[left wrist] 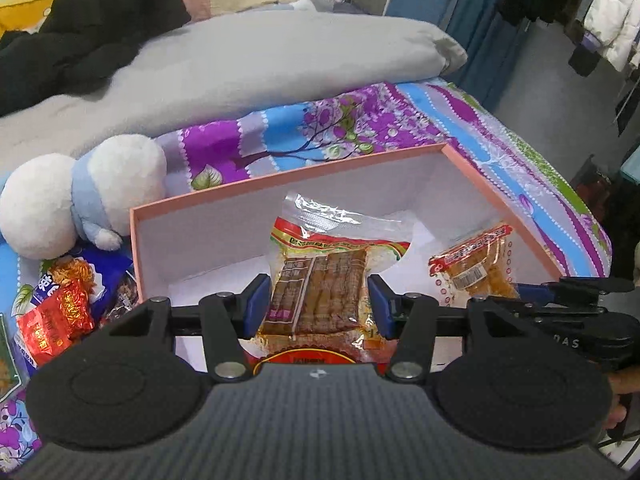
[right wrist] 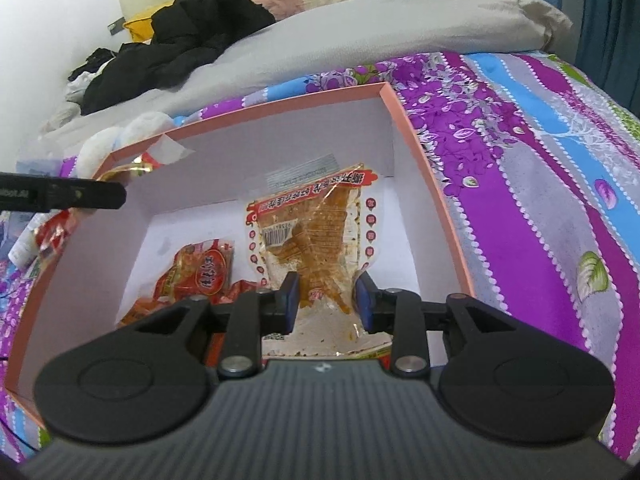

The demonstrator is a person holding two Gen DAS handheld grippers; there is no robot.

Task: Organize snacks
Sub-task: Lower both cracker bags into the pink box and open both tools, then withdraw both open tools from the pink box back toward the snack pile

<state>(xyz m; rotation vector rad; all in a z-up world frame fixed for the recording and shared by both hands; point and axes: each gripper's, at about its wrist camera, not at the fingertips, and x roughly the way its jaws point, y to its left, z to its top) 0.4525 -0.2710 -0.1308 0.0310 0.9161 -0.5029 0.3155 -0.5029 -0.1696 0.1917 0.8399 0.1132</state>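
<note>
The landmark here is the shallow pink-rimmed cardboard box with a white inside (left wrist: 224, 236), lying open on a bed covered by a purple, blue and grey floral sheet (left wrist: 472, 120).

The left claw (left wrist: 318, 306) hangs over the near edge of the box, its blue-padded fingers (left wrist: 259, 304) clenched on a clear vacuum-sealed snack packet of brown strips with a red-and-yellow label (left wrist: 320, 280) — the pads press on both long sides, and the packet's clear top stands up toward the far wall of the box. In the right part of the box, seen from the left wrist, a smaller clear packet of orange-brown dried strips with a red-printed border (left wrist: 476, 268) is carried by the right claw (right wrist: 326, 300), whose black arm reaches in from that side.

From the right wrist, that same packet sits between the blue pads (right wrist: 291, 300), its lower end crumpled there; both pads seem to be against the film, though the contact on the right one is hard to judge. To its left, on the floor of the box, lies a red-and-orange foil snack packet (right wrist: 200, 272).

Outside the box's left wall, a white plush toy with a pale blue scarf (left wrist: 80, 196) lies on the sheet, and just in front of it is a heap of loose snacks in red and blue wrappers (left wrist: 68, 300). Beyond the far wall a grey quilt (left wrist: 240, 64) is bunched up, with black clothing (left wrist: 92, 28) on top of it.
</note>
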